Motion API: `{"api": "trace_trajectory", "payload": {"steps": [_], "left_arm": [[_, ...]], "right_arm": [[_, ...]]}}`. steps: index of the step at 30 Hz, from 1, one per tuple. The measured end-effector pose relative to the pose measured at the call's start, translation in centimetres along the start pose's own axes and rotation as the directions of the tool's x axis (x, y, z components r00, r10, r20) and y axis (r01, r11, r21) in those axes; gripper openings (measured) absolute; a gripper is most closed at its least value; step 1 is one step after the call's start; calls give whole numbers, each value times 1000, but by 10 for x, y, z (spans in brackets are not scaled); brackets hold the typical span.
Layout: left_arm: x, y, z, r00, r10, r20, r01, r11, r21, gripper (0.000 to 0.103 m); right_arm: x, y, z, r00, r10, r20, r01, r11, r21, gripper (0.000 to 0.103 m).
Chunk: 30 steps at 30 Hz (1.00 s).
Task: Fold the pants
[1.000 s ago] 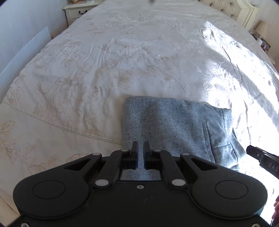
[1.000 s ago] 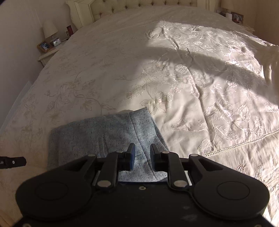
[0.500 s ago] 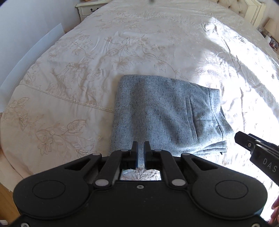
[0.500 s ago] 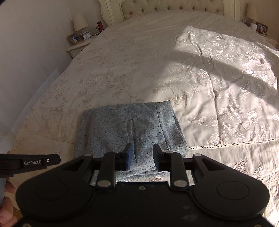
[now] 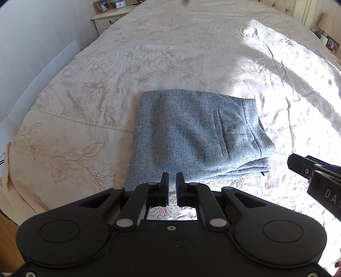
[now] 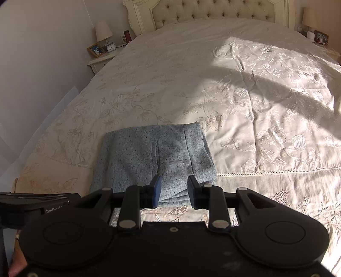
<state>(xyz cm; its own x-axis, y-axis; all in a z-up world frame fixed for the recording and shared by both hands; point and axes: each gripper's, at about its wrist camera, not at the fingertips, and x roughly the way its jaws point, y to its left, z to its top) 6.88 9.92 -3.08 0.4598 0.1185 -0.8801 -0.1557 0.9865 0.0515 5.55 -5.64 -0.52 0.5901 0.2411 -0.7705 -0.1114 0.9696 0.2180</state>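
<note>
The grey speckled pants [image 5: 191, 136] lie folded into a compact rectangle on the cream bedspread [image 5: 170, 55], near the foot edge; they also show in the right wrist view [image 6: 153, 157]. My left gripper [image 5: 172, 187] is held above the pants' near edge, its jaws almost together with a thin gap, holding nothing. My right gripper [image 6: 173, 190] hovers over the pants' near right part, jaws apart and empty. The right gripper also shows at the right edge of the left wrist view [image 5: 315, 172].
The embroidered bedspread [image 6: 255, 106] covers a wide bed with a tufted headboard [image 6: 213, 10]. A nightstand [image 6: 102, 57] with a lamp, clock and photo frame stands at the left. A white wall [image 5: 32, 42] runs along the bed's left side.
Both grippers have pulled back and risen away from the pants, so the whole folded stack now shows. The right gripper's jaws have opened wider. The pants lie still.
</note>
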Motion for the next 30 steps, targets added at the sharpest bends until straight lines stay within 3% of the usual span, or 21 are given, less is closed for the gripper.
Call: {"api": "trace_trajectory", "payload": {"steps": [30], "left_arm": [[-16, 7, -18, 1000, 7, 9, -7, 999, -32, 13]], "right_arm": [[-23, 13, -11, 999, 19, 31, -18, 999, -28, 30]]}}
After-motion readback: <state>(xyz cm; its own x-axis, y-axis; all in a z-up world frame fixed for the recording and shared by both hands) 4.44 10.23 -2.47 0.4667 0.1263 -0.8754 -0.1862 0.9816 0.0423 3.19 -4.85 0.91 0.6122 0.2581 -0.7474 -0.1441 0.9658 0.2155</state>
